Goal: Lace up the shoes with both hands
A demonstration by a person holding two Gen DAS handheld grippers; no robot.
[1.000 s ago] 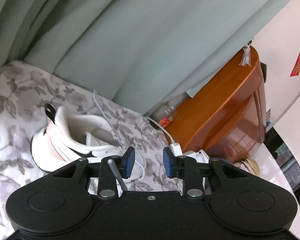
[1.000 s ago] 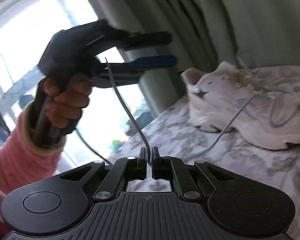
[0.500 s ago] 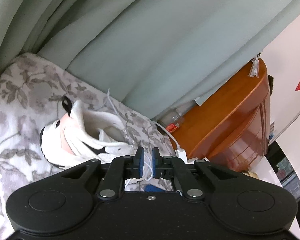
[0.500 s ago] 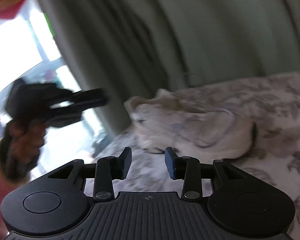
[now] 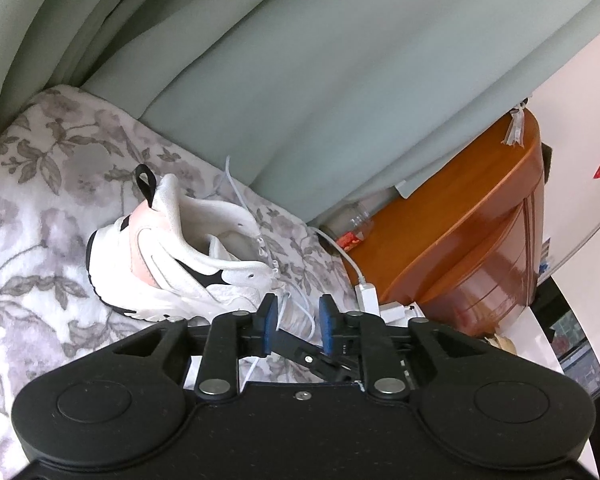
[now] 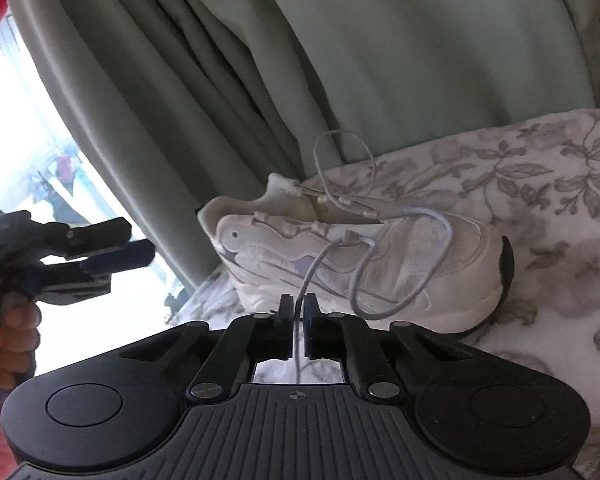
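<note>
White sneaker (image 5: 172, 264) on floral blanket (image 5: 40, 184), left tongs (image 5: 298, 320) parted

Glossy wood cabinet (image 5: 480, 240), fleecy floral blanket (image 5: 40, 208)

The shoe (image 5: 180, 256) lies on its side on the bedspread (image 5: 40, 200), near the bedspread's far edge, where the curtain (image 5: 300, 80) hangs behind it. Past the bedspread's right edge stands a wooden cabinet (image 5: 480, 248), with a charger plug (image 5: 366, 294) and a bottle (image 5: 356, 220) lying between them.
</note>
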